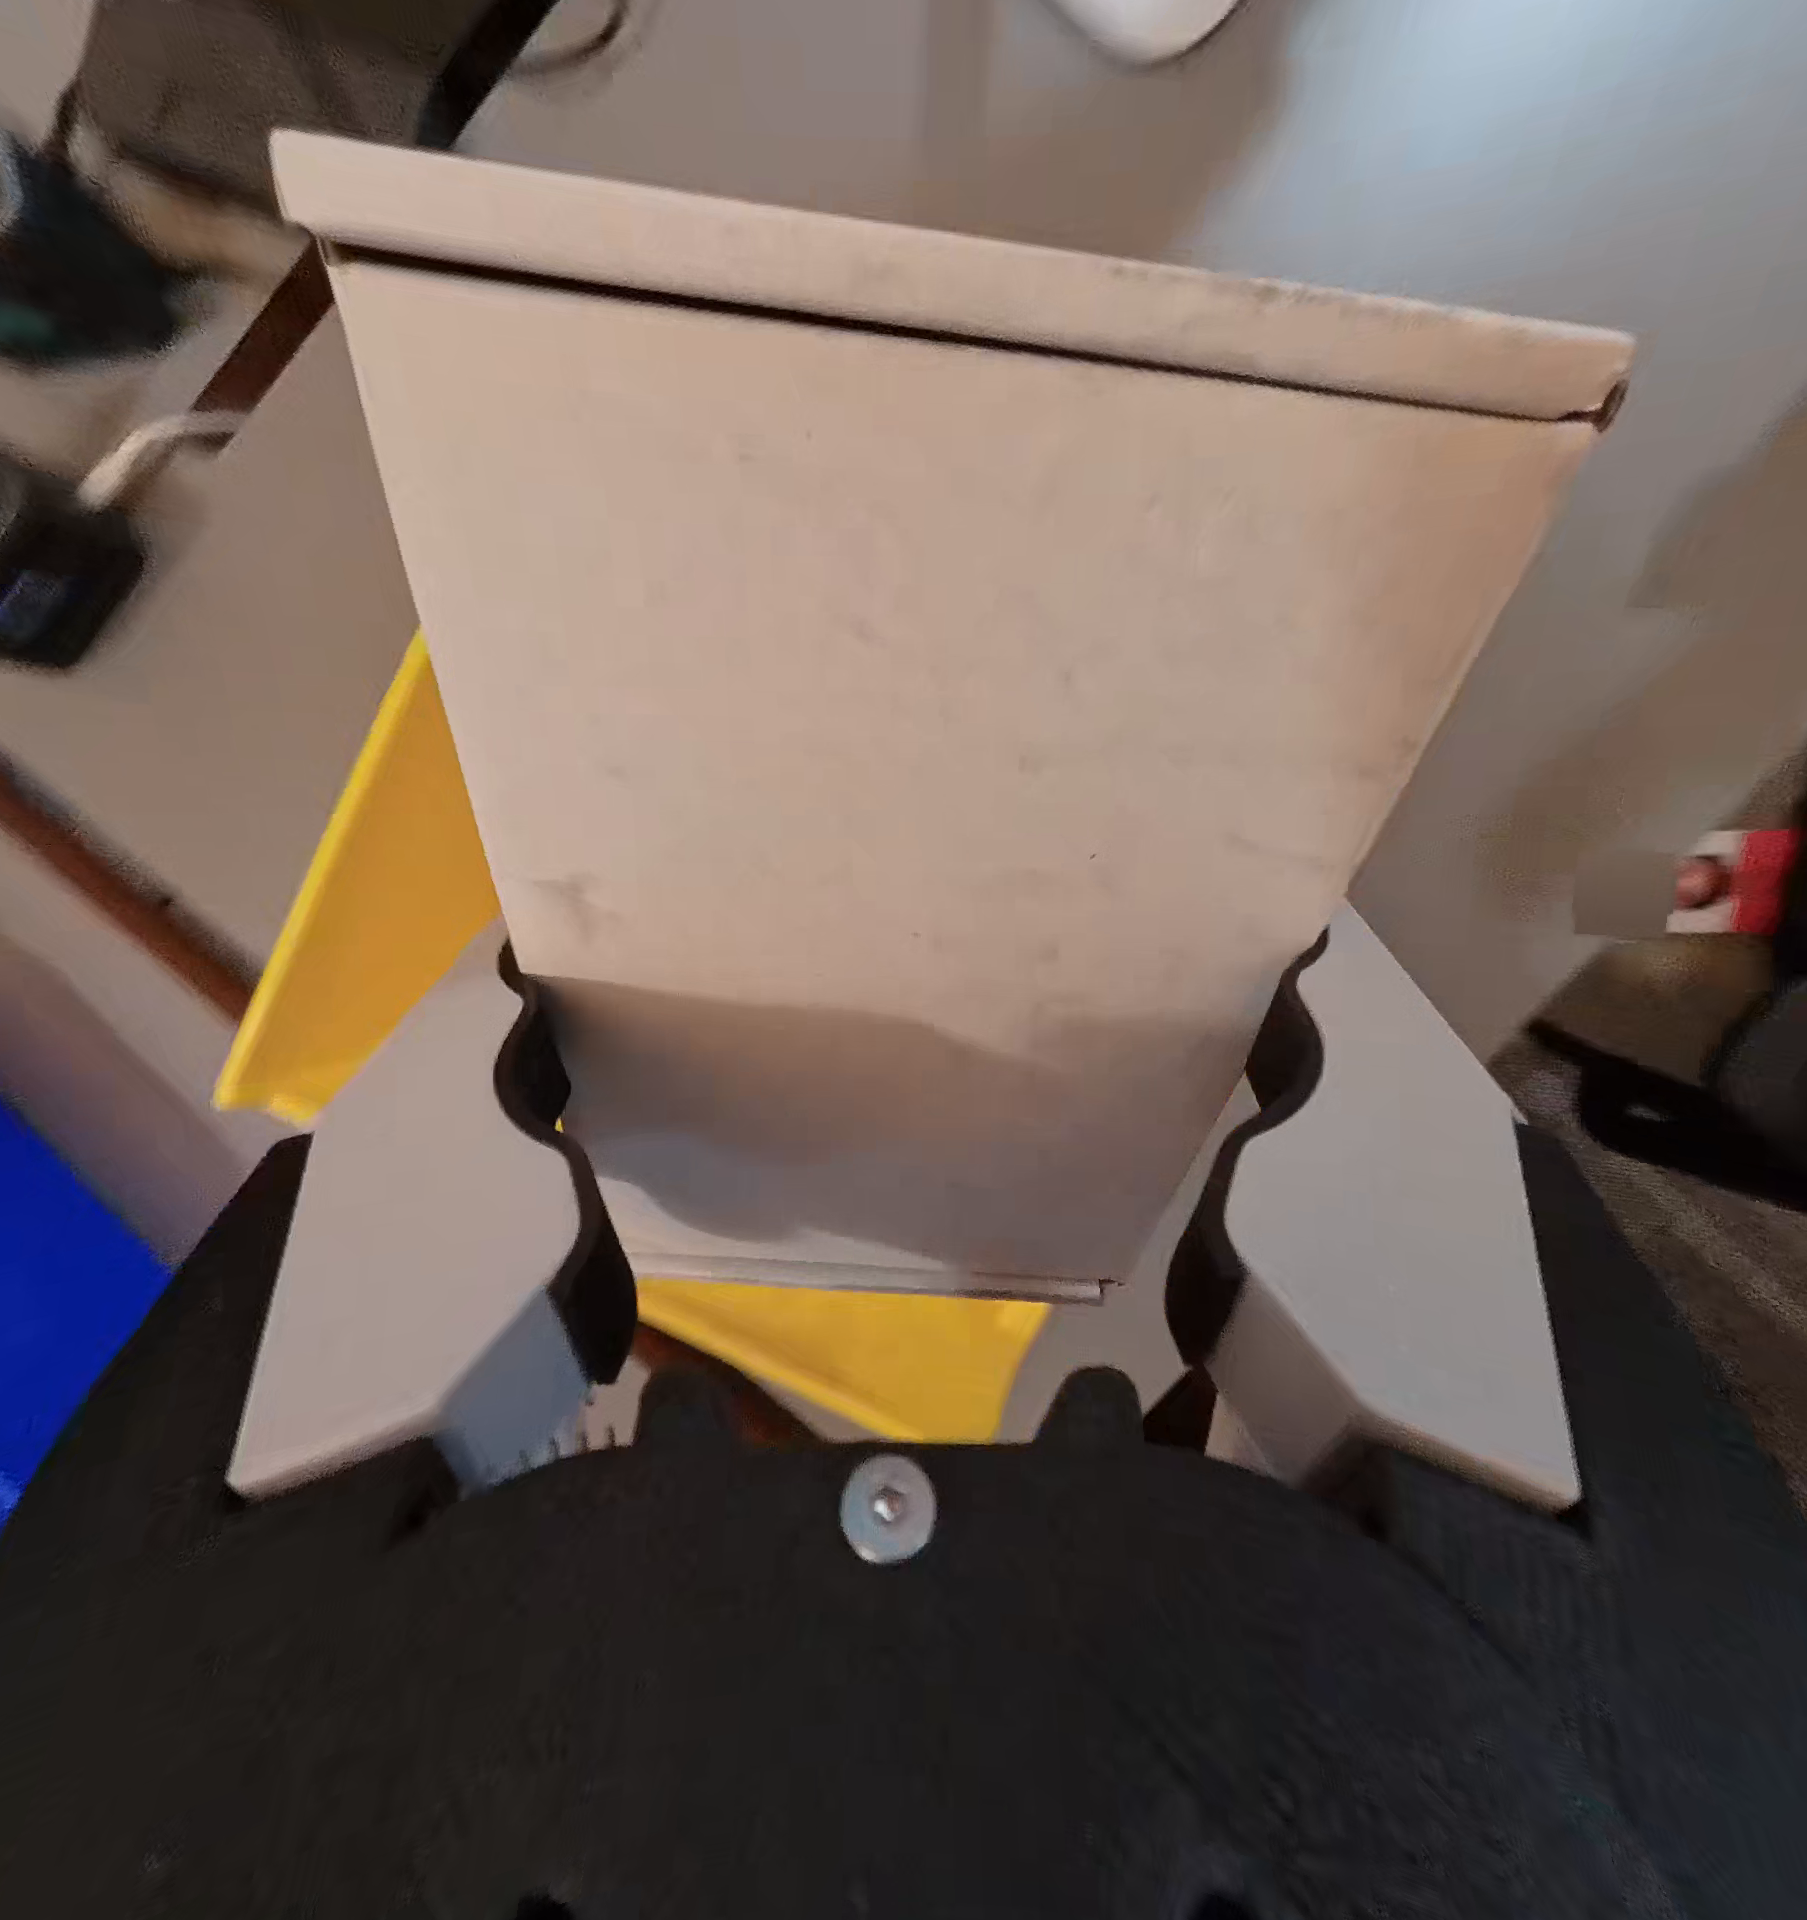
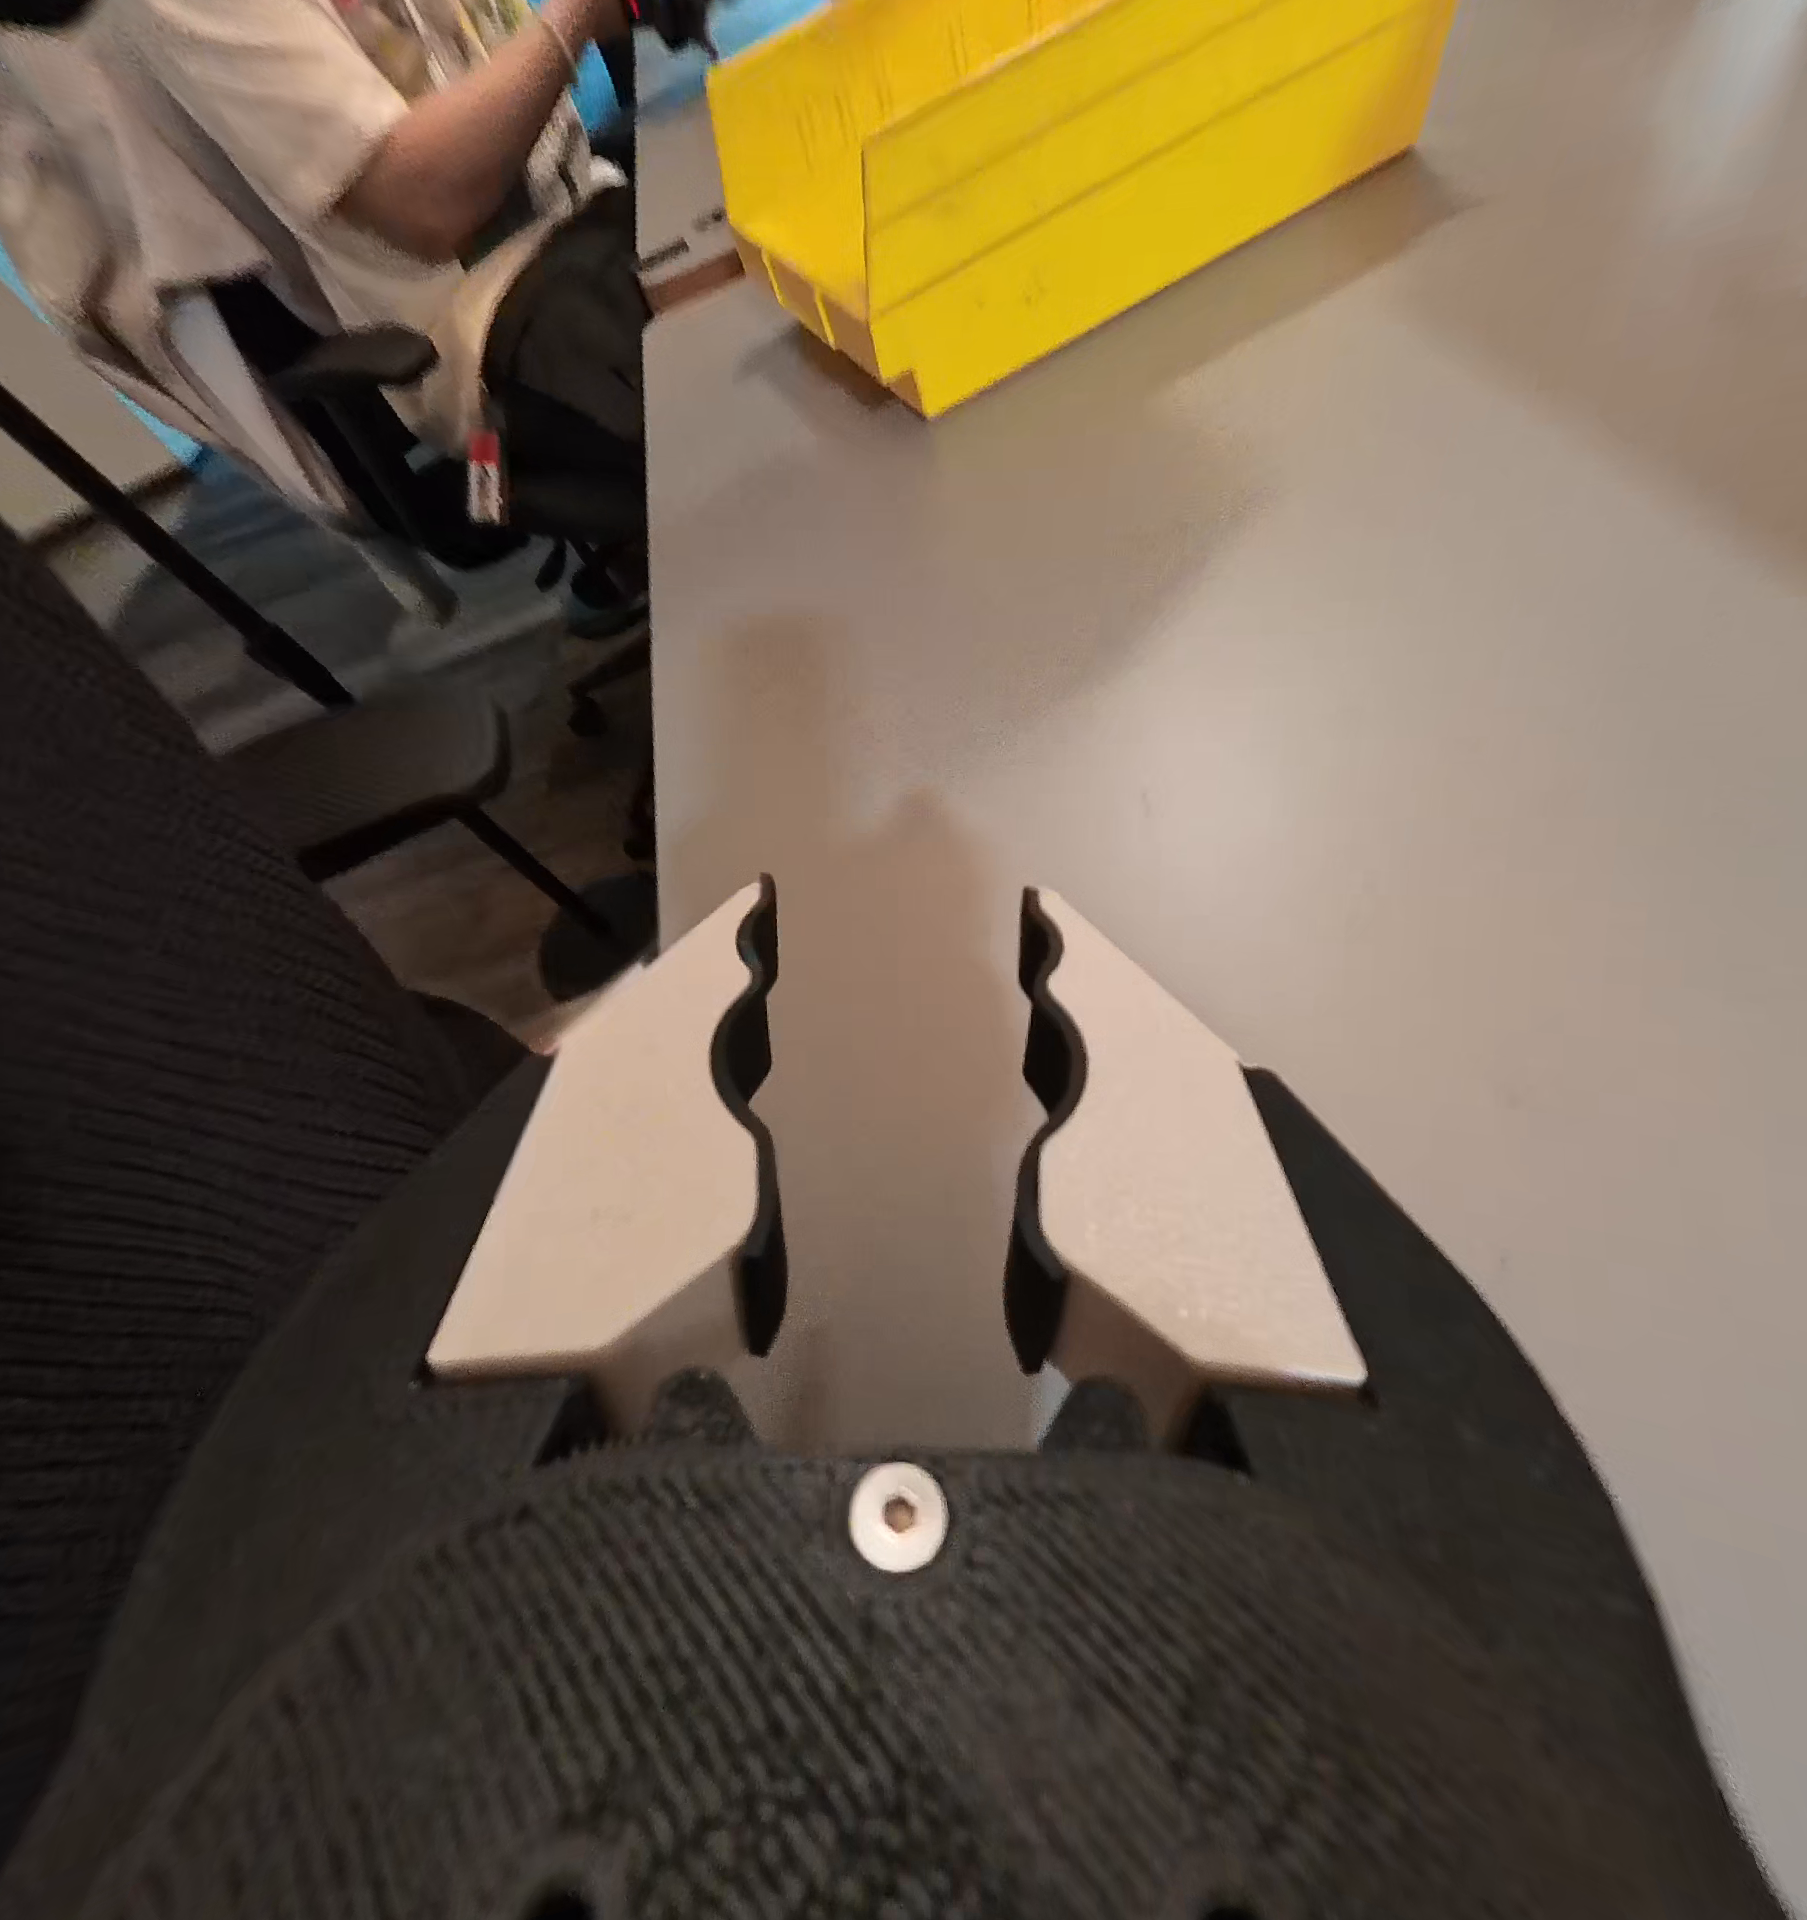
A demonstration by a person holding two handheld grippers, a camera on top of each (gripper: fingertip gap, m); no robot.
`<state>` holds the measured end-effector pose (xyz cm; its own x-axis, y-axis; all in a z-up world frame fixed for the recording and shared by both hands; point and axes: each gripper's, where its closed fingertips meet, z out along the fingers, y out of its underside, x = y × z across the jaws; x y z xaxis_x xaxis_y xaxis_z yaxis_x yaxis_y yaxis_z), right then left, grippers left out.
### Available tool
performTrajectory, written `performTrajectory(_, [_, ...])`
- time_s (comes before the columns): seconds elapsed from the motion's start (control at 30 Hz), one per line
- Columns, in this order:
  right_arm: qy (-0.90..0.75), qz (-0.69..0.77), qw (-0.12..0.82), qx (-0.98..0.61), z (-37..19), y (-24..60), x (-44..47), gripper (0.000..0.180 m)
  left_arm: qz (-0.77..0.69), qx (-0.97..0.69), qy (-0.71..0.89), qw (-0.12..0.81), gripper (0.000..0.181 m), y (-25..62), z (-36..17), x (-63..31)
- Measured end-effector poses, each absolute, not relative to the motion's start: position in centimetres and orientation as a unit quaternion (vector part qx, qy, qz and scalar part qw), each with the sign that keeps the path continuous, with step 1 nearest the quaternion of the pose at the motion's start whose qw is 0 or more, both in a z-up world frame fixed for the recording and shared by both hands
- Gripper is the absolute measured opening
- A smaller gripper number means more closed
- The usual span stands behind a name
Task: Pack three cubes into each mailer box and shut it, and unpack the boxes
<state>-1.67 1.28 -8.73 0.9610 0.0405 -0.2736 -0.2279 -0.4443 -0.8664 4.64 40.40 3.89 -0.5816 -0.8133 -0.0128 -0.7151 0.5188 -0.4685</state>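
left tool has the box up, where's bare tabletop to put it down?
Right wrist view: the grey table is bare from the right tool up to the yellow bin, and to the right of that. Its left edge drops off towards a seated person. Left wrist view: the white mailer box in the left tool hides most of what lies below; a yellow bin shows beneath.

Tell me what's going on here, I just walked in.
A person is working with two handheld grippers. The left gripper has its jaws clamped on the sides of a closed white mailer box, held up above a yellow bin. The right gripper is empty, jaws apart, hovering over the grey table with a yellow bin farther back. No cubes are visible. Another person sits beyond the table's edge.
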Motion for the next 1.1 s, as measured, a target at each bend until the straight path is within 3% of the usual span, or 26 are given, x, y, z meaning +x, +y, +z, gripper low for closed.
performTrajectory(0.1, [0.079, 0.16, 0.566, -0.805, -7.5, 0.5, -2.0, 0.046, -0.212, -0.395, 0.89, 0.088, 0.135, 33.0, 5.0, 3.7])
performTrajectory(0.23, [0.121, 0.139, 0.603, -0.776, -6.9, -1.6, -1.0, 0.05, -0.188, -0.306, 0.932, 0.041, 0.135, 21.4, 2.5, 3.4])
performTrajectory(0.37, [0.17, 0.068, 0.617, -0.766, -7.2, -3.1, 1.6, 0.061, -0.324, -0.242, 0.915, -0.009, 0.134, 7.2, -2.1, 4.4])
performTrajectory(0.5, [0.187, 0.057, 0.664, -0.722, -5.0, -4.0, 2.4, 0.07, -0.417, -0.25, 0.871, -0.068, 0.134, -1.7, -6.8, 5.0])
performTrajectory(0.6, [0.157, 0.02, 0.674, -0.722, -4.4, -5.7, 3.3, 0.063, -0.463, -0.291, 0.828, -0.122, 0.135, -4.5, -8.0, 5.4])
performTrajectory(0.67, [0.18, 0.011, 0.685, -0.705, -3.9, -6.7, 4.6, 0.067, -0.472, -0.331, 0.8, -0.165, 0.135, -4.9, -8.2, 5.6])
performTrajectory(0.9, [0.269, 0.215, 0.685, -0.641, -4.6, -7.0, 4.6, 0.055, -0.462, -0.38, 0.769, -0.225, 0.135, -4.4, -8.2, 5.6])
performTrajectory(1.1, [0.231, 0.148, 0.675, -0.685, -5.2, -6.4, 4.0, 0.05, -0.47, -0.375, 0.763, -0.238, 0.134, -4.7, -8.1, 5.7])
